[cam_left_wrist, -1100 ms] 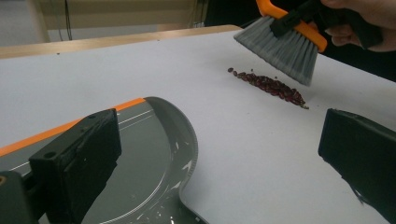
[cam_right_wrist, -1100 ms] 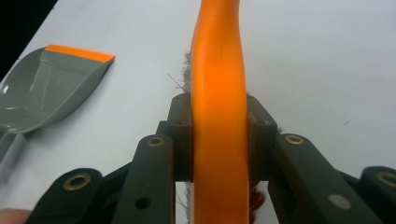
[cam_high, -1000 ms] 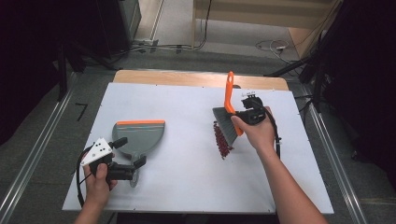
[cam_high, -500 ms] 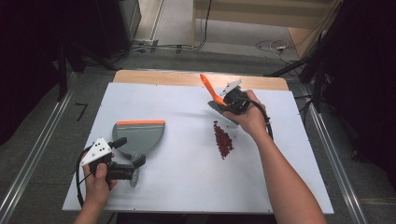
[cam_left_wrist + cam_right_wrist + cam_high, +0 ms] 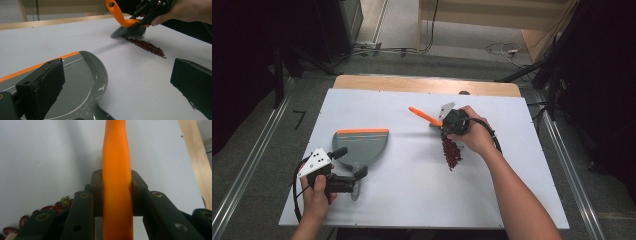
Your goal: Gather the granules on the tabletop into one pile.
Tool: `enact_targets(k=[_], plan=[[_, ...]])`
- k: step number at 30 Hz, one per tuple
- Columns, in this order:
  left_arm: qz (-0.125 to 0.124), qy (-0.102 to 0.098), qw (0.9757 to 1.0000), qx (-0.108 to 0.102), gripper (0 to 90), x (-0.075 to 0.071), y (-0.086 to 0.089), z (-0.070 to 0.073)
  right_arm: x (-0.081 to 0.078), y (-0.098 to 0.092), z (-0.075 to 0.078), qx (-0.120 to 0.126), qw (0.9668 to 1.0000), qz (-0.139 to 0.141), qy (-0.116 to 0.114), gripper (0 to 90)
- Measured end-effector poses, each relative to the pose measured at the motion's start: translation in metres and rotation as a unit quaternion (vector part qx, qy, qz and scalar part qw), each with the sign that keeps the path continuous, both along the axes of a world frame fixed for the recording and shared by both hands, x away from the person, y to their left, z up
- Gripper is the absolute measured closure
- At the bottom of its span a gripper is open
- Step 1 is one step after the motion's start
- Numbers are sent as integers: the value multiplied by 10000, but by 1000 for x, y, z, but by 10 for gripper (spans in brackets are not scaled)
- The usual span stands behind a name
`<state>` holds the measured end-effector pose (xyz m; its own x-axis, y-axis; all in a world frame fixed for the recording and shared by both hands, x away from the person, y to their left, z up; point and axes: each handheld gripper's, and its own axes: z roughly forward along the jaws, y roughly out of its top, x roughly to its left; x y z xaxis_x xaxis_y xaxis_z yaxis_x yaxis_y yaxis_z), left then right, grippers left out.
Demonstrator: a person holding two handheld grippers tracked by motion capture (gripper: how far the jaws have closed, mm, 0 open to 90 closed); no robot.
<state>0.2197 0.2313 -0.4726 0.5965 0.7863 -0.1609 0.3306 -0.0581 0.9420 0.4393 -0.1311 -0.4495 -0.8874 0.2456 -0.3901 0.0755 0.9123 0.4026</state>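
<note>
Brush [image 5: 427, 118] swung lower over beans [image 5: 452, 152] | brushes: 1 | dustpans [image 5: 361, 145]: 1

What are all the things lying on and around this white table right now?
Dustpan: one, grey with an orange front edge, left half of the table.
Beans: one narrow heap, dark red, right of centre on the table.
Brush: one, orange handle with a dark head, head down at the far end of the beans.
Table: one, white top with a wooden strip along the far edge.
Cables: several, on the floor beyond the table.
Left tongs: one, black, open, at the dustpan's handle.
Right tongs: one, black, shut on the brush handle.
Hands: two, one on each tongs.
</note>
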Motion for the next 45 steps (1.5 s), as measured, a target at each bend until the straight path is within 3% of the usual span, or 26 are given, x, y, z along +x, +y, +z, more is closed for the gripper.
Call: enact_targets(k=[4, 16, 23, 45], plan=[[1, -13, 10000, 12, 0, 0, -1, 0, -8, -4, -1, -77, 9997, 219, 40, 688], [-2, 0, 10000, 45, 0, 0, -3, 0, -33, -14, -4, -100, 9989, 459, 65, 683], [-15, 3, 10000, 60, 0, 0, -4, 0, -44, -17, -5, -108, 9987, 478, 151, 682], [-22, 5, 10000, 72, 0, 0, -6, -1, -71, -28, -4, -26, 9980, 617, 126, 681]])
